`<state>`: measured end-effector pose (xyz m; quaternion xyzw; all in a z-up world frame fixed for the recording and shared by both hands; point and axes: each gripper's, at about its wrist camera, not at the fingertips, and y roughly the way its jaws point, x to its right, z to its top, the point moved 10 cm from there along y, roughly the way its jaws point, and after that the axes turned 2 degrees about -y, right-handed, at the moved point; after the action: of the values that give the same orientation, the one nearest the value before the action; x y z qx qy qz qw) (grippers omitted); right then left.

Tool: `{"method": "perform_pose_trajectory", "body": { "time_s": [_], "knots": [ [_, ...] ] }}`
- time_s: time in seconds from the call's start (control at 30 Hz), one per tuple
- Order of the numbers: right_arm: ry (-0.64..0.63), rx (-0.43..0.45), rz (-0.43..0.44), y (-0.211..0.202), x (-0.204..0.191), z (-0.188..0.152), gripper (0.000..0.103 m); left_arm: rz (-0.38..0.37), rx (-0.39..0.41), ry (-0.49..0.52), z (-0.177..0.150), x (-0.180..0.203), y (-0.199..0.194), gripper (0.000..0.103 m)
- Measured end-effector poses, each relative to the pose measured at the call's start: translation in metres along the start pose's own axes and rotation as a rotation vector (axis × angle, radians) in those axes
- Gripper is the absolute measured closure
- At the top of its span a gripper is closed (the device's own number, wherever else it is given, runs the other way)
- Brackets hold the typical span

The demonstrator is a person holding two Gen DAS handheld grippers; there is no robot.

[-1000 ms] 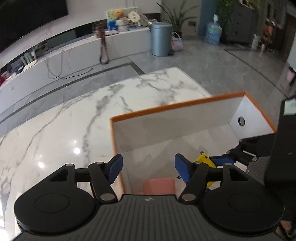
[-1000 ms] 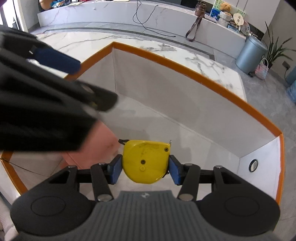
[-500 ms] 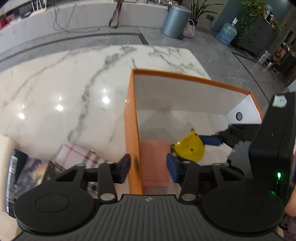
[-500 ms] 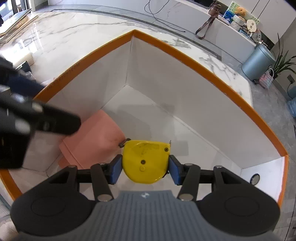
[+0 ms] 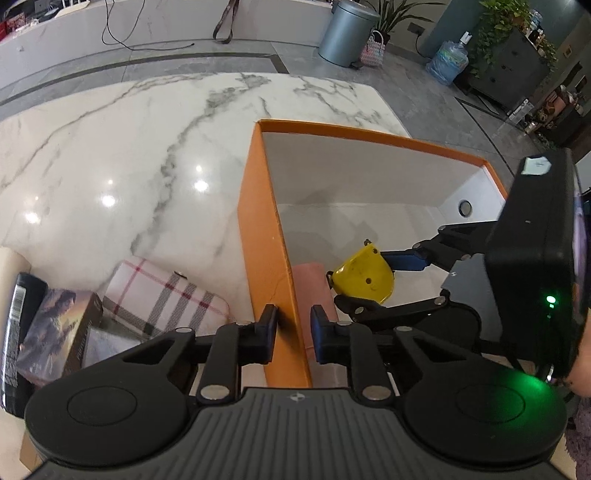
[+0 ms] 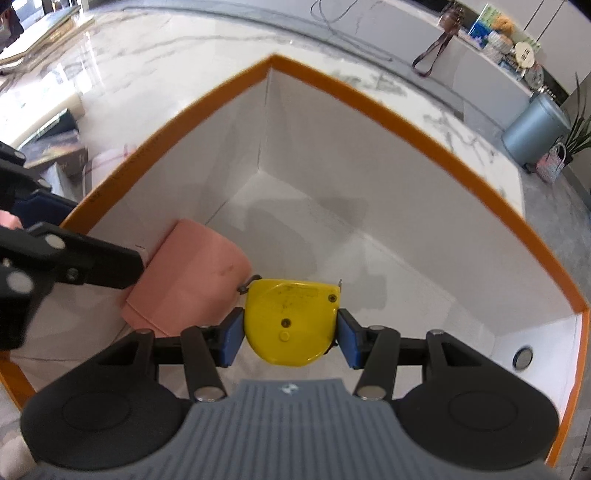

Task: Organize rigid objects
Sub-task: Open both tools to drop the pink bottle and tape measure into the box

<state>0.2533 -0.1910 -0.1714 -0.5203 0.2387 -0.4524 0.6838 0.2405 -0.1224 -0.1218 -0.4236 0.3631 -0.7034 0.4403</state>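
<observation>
An orange box (image 5: 258,236) with white inner walls stands on the marble table. My left gripper (image 5: 293,325) is shut on the box's near side wall, one pad outside and one inside. My right gripper (image 6: 290,338) is shut on a yellow tape measure (image 6: 290,319) and holds it inside the box (image 6: 369,107), above the white floor. In the left wrist view the tape measure (image 5: 364,273) hangs between the right gripper's blue pads. A pink block (image 6: 184,273) lies on the box floor against the wall, just left of the tape measure.
Left of the box on the marble table (image 5: 110,147) lie a plaid pink-and-white case (image 5: 162,295), a printed box (image 5: 51,328) and a dark flat pack (image 5: 14,332). Beyond the table are a grey bin (image 5: 347,33) and a low white counter.
My left gripper moved left onto the box's side wall and its jaws closed on it. The right gripper kept the tape measure in the box, barely shifting.
</observation>
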Motion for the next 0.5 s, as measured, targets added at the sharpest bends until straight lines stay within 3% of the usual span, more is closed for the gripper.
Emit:
{"method": "perform_pose_trajectory", "body": {
  "time_s": [0.27,0.5],
  "knots": [
    [-0.007,-0.014,-0.010,0.004,-0.001,0.003,0.049,0.000,0.011,-0.030,-0.002,-0.003,-0.002,0.084],
    [-0.001,0.021,-0.049,-0.007,0.001,0.001,0.048,0.003,0.058,-0.021,-0.003,-0.007,-0.019,0.077]
  ]
}}
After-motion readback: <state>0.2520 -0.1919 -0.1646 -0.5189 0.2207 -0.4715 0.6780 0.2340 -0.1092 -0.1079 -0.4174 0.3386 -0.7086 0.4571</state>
